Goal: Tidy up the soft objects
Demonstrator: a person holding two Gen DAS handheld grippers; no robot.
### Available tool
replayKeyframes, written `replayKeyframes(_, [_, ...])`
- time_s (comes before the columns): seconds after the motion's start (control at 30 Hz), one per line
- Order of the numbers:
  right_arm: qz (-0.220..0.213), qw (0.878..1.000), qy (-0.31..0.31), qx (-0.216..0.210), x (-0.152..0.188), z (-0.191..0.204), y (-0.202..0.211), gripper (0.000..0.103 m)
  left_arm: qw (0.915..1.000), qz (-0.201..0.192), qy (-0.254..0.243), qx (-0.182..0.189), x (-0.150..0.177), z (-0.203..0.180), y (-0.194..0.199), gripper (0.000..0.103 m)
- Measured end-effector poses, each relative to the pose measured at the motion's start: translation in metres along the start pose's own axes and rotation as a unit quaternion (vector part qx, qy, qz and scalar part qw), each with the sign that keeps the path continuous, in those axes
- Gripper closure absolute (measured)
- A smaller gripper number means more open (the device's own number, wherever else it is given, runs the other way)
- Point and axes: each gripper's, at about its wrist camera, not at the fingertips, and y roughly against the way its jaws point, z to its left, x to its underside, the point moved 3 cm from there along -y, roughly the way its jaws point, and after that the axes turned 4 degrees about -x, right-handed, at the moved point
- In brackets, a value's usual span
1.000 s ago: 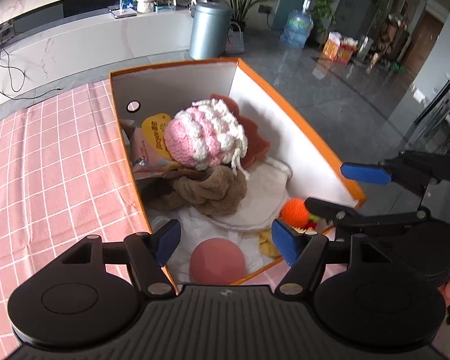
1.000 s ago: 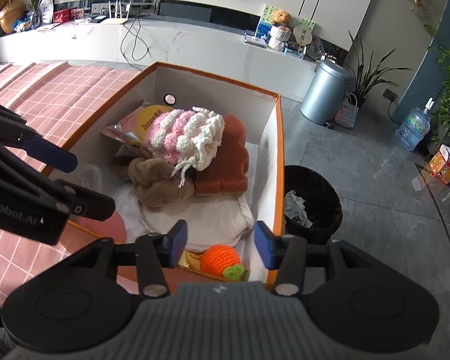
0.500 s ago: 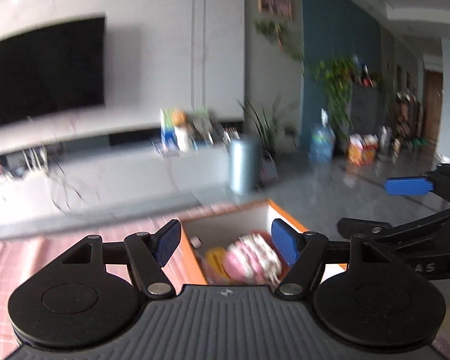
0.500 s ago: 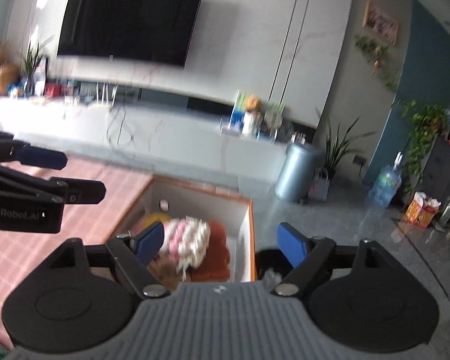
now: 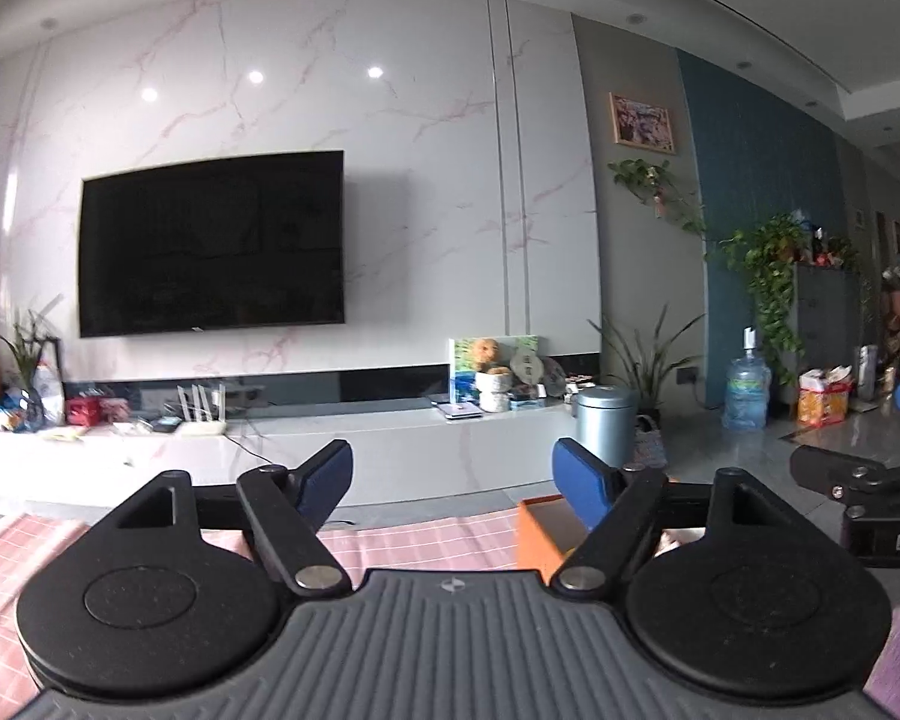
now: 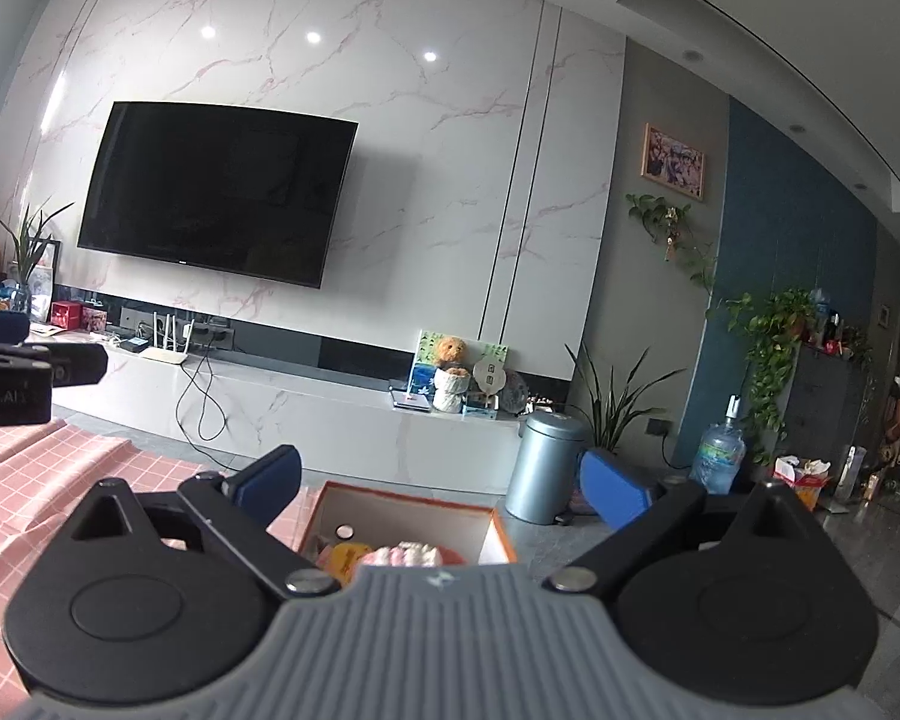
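Observation:
Both grippers point level toward the TV wall, raised above the orange box. My left gripper (image 5: 453, 474) has its blue pads spread wide, still opening, with nothing between them; only a corner of the orange box (image 5: 537, 525) shows under it. My right gripper (image 6: 444, 477) is likewise opening and empty. Below it the white-lined orange box (image 6: 501, 540) holds a pink-and-white crocheted piece (image 6: 408, 555) and a yellow item (image 6: 348, 555); its other contents are hidden by the gripper body. Each gripper appears at the edge of the other's view.
A pink checked tablecloth (image 6: 42, 480) covers the table left of the box. Beyond stand a low white TV bench (image 6: 330, 414), a wall TV (image 6: 216, 198), a silver bin (image 6: 543, 465), a water bottle (image 6: 717, 456) and potted plants on the grey floor.
Both views swung up from looking down into the box to facing the TV wall, and the box dropped to the bottom edge. Both pairs of jaws spread wider.

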Motion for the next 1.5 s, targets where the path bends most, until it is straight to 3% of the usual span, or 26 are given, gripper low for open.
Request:
replayKeyframes(0.13, [0.003, 1.0, -0.027, 0.001, 0.028, 0.017, 0.012, 0.003, 0.9998, -0.003, -0.008, -0.019, 0.022, 0.007, 0.006, 0.007])
replayKeyframes(0.27, [0.024, 0.999, -0.026, 0.01, 0.057, 0.03, 0.009, 0.003, 0.9973, 0.04, 0.041, -0.046, 0.045, 0.021, -0.002, 0.007])
replayKeyframes(0.63, [0.074, 0.994, -0.06, 0.046, 0.09, 0.026, -0.019, 0.003, 0.9938, 0.104, 0.013, -0.036, 0.093, 0.022, -0.011, 0.007])
replayKeyframes(1.0, [0.098, 0.992, -0.065, 0.042, 0.099, 0.029, -0.034, 0.003, 0.989, 0.142, 0.014, -0.04, 0.113, 0.031, -0.013, 0.007])
replayKeyframes(1.5, [0.102, 0.992, -0.067, 0.044, 0.099, 0.028, -0.033, 0.003, 0.9873, 0.153, 0.011, -0.043, 0.114, 0.031, -0.014, 0.007])
